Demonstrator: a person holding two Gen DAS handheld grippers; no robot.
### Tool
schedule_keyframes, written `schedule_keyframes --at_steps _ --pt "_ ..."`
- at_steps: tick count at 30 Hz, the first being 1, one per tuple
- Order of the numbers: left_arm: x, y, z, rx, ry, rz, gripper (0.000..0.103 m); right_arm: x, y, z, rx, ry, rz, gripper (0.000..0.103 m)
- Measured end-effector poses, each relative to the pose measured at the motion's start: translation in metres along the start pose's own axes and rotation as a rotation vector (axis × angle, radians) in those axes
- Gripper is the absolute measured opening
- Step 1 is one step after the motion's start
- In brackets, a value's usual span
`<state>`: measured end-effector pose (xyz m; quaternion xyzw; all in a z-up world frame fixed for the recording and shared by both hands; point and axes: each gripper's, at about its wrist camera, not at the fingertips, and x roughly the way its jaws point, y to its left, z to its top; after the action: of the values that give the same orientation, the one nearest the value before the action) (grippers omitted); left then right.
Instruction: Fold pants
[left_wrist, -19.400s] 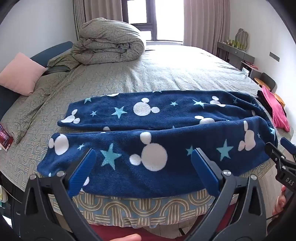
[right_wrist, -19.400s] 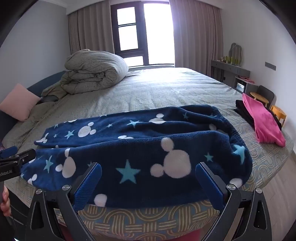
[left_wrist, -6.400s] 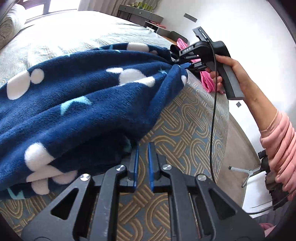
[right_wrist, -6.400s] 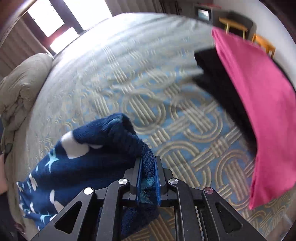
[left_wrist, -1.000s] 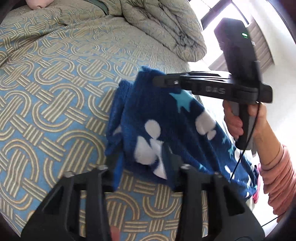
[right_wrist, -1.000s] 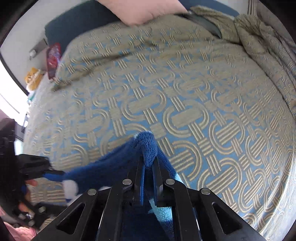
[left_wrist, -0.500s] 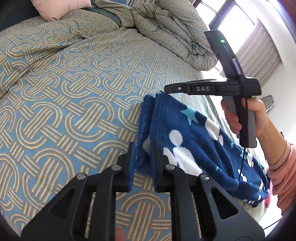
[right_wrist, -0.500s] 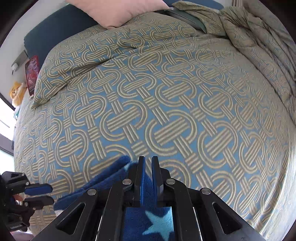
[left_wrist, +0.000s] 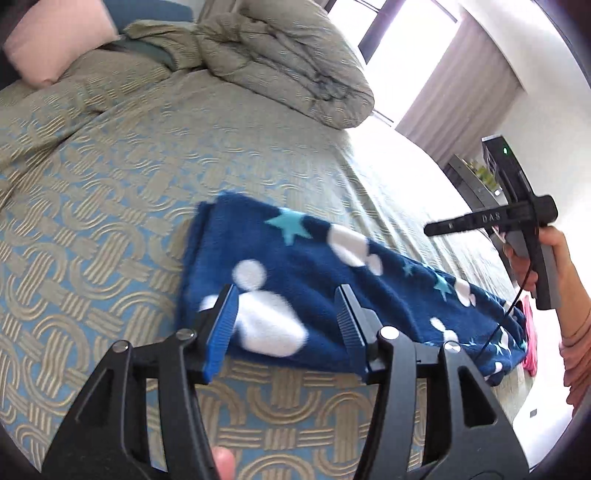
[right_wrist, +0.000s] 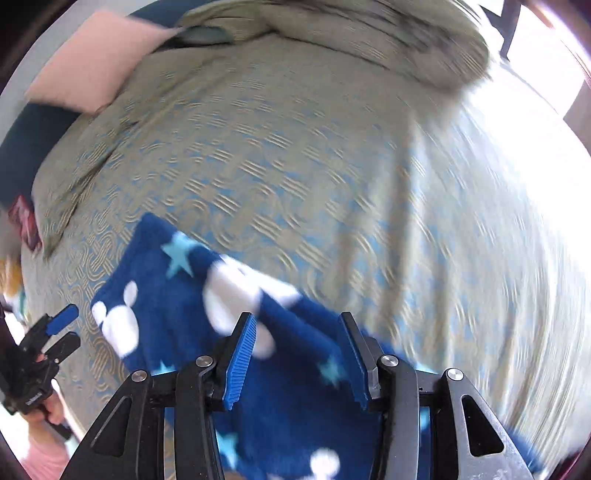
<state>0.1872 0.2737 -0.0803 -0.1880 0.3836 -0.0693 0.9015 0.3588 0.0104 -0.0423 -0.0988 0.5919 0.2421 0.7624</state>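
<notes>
The navy fleece pants (left_wrist: 314, 273) with white mouse heads and teal stars lie folded lengthwise on the patterned bed, their end near the bed's near edge. My left gripper (left_wrist: 288, 325) is open, its blue pads either side of the pants' near end, holding nothing. My right gripper (right_wrist: 301, 350) is open above the pants (right_wrist: 177, 295); it also shows in the left wrist view (left_wrist: 487, 221), raised above the pants' far side. The left gripper appears small in the right wrist view (right_wrist: 64, 328).
A bunched grey duvet (left_wrist: 288, 59) and a pink pillow (left_wrist: 51, 40) lie at the head of the bed. A pink garment (left_wrist: 530, 332) lies past the pants' far end. A red packet (right_wrist: 24, 221) sits at the bed's left edge.
Both grippers have opened and let go of the pants, which now lie flat on the bed. The right gripper has lifted away up and back; the right wrist view is motion blurred.
</notes>
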Motion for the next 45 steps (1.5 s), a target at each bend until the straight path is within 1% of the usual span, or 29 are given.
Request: schedule_keyframes --at_steps 2,4,6,8,9,10,11,12,13,15,18,19,20,22,24,27,29,30,31,32,33,34,36,38,39,41,42,43,45 --pt "0.013 -0.021 0.005 0.041 0.021 -0.024 0.056 -0.004 -0.027 -0.023 0.067 0.018 0.024 0.046" --pt "0.026 -0.037 0.006 0.062 0.05 -0.047 0.056 -0.002 -0.041 -0.045 0.085 0.033 0.041 0.046" --pt "0.042 -0.054 0.004 0.092 0.085 -0.071 0.056 0.006 -0.051 -0.062 0.117 0.053 0.103 0.046" --pt "0.065 -0.066 -0.005 0.146 0.142 -0.057 0.056 0.021 -0.055 -0.074 0.141 0.075 0.141 0.046" --pt "0.08 -0.069 -0.012 0.165 0.186 -0.022 0.056 0.03 -0.057 -0.077 0.143 0.071 0.105 0.046" --pt "0.091 -0.067 -0.018 0.165 0.224 0.013 0.056 0.039 -0.06 -0.078 0.137 0.056 0.014 0.046" --pt "0.102 -0.063 -0.026 0.16 0.264 0.043 0.055 0.05 -0.063 -0.076 0.123 0.034 -0.126 0.046" --pt "0.101 -0.062 -0.031 0.171 0.237 0.037 0.055 0.058 -0.066 -0.074 0.119 0.007 -0.196 0.046" --pt "0.095 -0.062 -0.034 0.187 0.206 0.031 0.055 0.06 -0.069 -0.073 0.13 -0.035 -0.193 0.046" --pt "0.087 -0.063 -0.038 0.197 0.211 0.043 0.055 0.054 -0.071 -0.071 0.16 -0.102 -0.215 0.046" --pt "0.073 -0.065 -0.037 0.176 0.219 0.07 0.055 0.042 -0.066 -0.073 0.16 -0.137 -0.29 0.046" --pt "0.069 -0.067 -0.036 0.166 0.212 0.072 0.055 0.034 -0.066 -0.077 0.169 -0.143 -0.273 0.046" --pt "0.063 -0.07 -0.035 0.161 0.197 0.067 0.055 0.026 -0.064 -0.082 0.177 -0.149 -0.227 0.046" --pt "0.052 -0.076 -0.033 0.166 0.172 0.043 0.055 0.006 -0.065 -0.101 0.184 -0.14 -0.086 0.047" --pt "0.047 -0.085 -0.035 0.181 0.159 0.005 0.055 -0.007 -0.06 -0.128 0.181 -0.102 0.02 0.047" --pt "0.056 -0.107 -0.037 0.206 0.167 -0.04 0.056 -0.009 -0.046 -0.18 0.173 -0.044 0.088 0.05" --pt "0.074 -0.12 -0.043 0.23 0.207 -0.058 0.057 0.005 -0.038 -0.214 0.184 0.025 0.081 0.052" --pt "0.085 -0.126 -0.047 0.257 0.239 -0.047 0.057 0.001 -0.03 -0.227 0.17 -0.024 0.043 0.052" --pt "0.098 -0.13 -0.055 0.289 0.272 -0.002 0.057 -0.006 -0.024 -0.234 0.148 -0.071 0.008 0.052" --pt "0.104 -0.135 -0.063 0.331 0.269 0.041 0.057 -0.01 -0.019 -0.236 0.14 -0.071 -0.024 0.052" --pt "0.101 -0.139 -0.067 0.362 0.232 0.056 0.057 -0.015 -0.017 -0.236 0.15 -0.071 -0.044 0.052" --pt "0.098 -0.141 -0.069 0.377 0.22 0.067 0.057 -0.021 -0.015 -0.235 0.157 -0.087 -0.046 0.052" --pt "0.094 -0.141 -0.068 0.371 0.223 0.067 0.057 -0.034 -0.016 -0.231 0.141 -0.138 -0.004 0.052" --pt "0.093 -0.136 -0.066 0.356 0.228 0.059 0.057 -0.038 -0.018 -0.221 0.139 -0.17 0.008 0.052" --pt "0.091 -0.134 -0.065 0.344 0.225 0.06 0.057 -0.031 -0.022 -0.215 0.132 -0.157 0.008 0.054" --pt "0.079 -0.126 -0.063 0.293 0.21 0.068 0.057 0.001 -0.026 -0.201 0.142 -0.046 -0.029 0.055" --pt "0.069 -0.12 -0.061 0.257 0.191 0.077 0.057 0.01 -0.031 -0.199 0.182 -0.024 -0.026 0.056" --pt "0.06 -0.113 -0.06 0.223 0.17 0.078 0.057 0.007 -0.034 -0.199 0.221 -0.053 -0.008 0.057" --pt "0.038 -0.088 -0.057 0.1 0.125 0.083 0.057 -0.005 -0.035 -0.199 0.243 -0.082 0.013 0.057"
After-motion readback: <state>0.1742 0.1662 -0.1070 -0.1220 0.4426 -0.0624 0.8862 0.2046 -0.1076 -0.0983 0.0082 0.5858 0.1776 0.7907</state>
